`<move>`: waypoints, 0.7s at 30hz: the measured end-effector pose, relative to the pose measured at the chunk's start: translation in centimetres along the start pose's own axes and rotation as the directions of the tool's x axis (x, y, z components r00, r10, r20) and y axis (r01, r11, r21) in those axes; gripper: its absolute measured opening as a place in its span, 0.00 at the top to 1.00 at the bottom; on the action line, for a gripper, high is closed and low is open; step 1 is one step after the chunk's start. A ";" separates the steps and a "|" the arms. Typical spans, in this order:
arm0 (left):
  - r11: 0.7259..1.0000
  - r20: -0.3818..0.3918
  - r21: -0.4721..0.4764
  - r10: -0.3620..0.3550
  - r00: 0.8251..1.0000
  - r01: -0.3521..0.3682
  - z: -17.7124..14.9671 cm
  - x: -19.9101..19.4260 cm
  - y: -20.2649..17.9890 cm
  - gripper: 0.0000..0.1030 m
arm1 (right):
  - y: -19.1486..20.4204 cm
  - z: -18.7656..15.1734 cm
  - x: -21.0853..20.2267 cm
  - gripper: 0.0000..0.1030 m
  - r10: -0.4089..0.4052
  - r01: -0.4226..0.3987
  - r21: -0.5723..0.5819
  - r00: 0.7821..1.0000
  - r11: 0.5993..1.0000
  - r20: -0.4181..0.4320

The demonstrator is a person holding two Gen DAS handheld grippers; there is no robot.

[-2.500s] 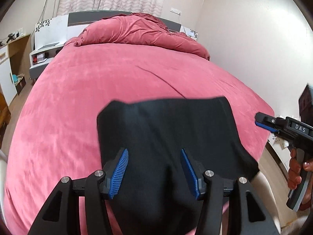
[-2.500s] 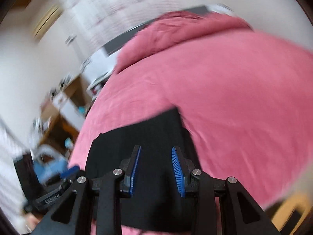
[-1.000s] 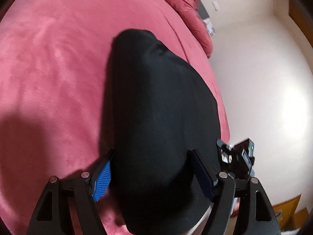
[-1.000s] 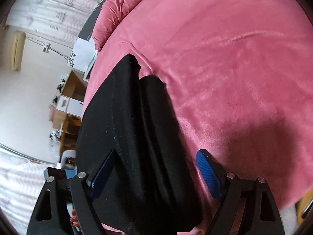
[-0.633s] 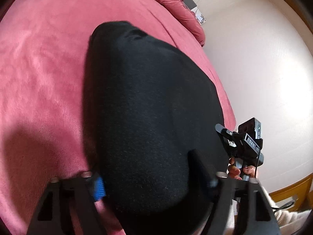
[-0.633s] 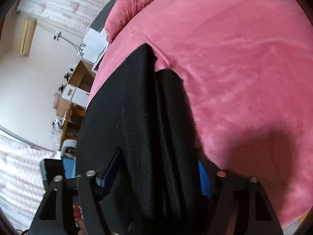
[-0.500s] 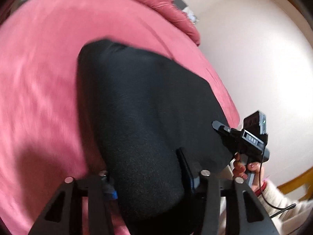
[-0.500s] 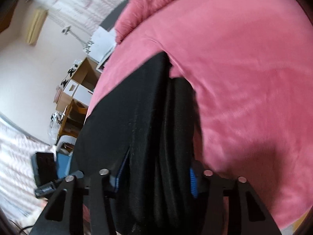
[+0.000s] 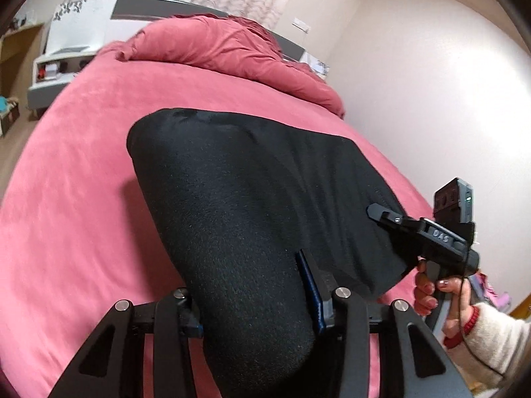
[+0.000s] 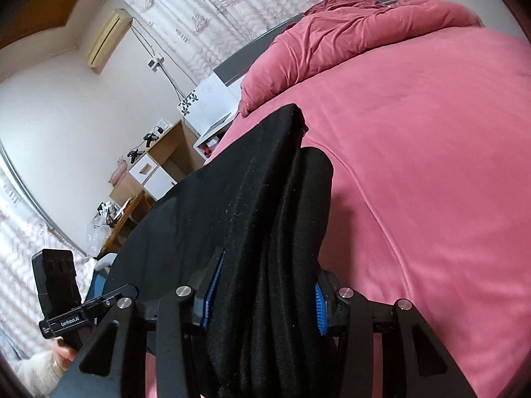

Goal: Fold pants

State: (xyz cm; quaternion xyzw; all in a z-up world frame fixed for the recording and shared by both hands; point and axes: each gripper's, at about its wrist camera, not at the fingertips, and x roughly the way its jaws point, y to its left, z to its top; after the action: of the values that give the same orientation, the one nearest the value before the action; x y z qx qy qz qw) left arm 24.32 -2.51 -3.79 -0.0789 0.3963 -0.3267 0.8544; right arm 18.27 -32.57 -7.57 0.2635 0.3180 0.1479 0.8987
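Observation:
The black pants (image 9: 252,179) lie folded into a thick bundle on the pink bed (image 9: 76,172). My left gripper (image 9: 255,301) is shut on the near left end of the bundle, its jaws pressed into the thick fabric. My right gripper (image 10: 262,295) is shut on the near right end of the pants (image 10: 265,199), gripping several stacked layers. The right gripper also shows in the left wrist view (image 9: 428,235), held by a hand at the bundle's right edge. The left gripper shows in the right wrist view (image 10: 66,315) at lower left.
A bunched pink duvet (image 9: 225,49) lies at the head of the bed, before a grey headboard (image 9: 159,3). A white nightstand (image 9: 63,59) and wooden desks (image 10: 156,162) stand left of the bed. A wall (image 9: 431,83) runs close along the right side.
Both grippers have closed from open onto the ends of the folded pants. The views have tilted up from the bed surface toward the headboard, and the bundle is lifted at its near edge.

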 end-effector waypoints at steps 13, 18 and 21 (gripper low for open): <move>0.994 0.079 0.004 0.110 0.991 -0.111 -3.4 4.1 5.9 0.29 | -4.5 -0.4 5.9 0.37 -0.097 0.097 0.026 0.995 0.995 -0.002; 0.987 0.110 -0.056 0.159 0.981 -0.154 -5.4 2.0 5.8 0.29 | -4.1 -0.8 4.0 0.21 -0.210 0.210 0.026 0.977 0.977 0.025; 0.977 0.129 -0.030 0.212 0.969 -0.210 -7.4 0.6 4.5 0.29 | -2.3 -2.1 2.3 0.20 -0.305 0.307 -0.053 0.951 0.950 0.045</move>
State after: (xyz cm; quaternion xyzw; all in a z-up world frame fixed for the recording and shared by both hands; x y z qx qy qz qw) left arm 21.49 1.55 -10.92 -0.0645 0.3481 -0.2247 0.9078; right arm 18.85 -32.61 -11.41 0.1867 0.3341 0.0113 0.9238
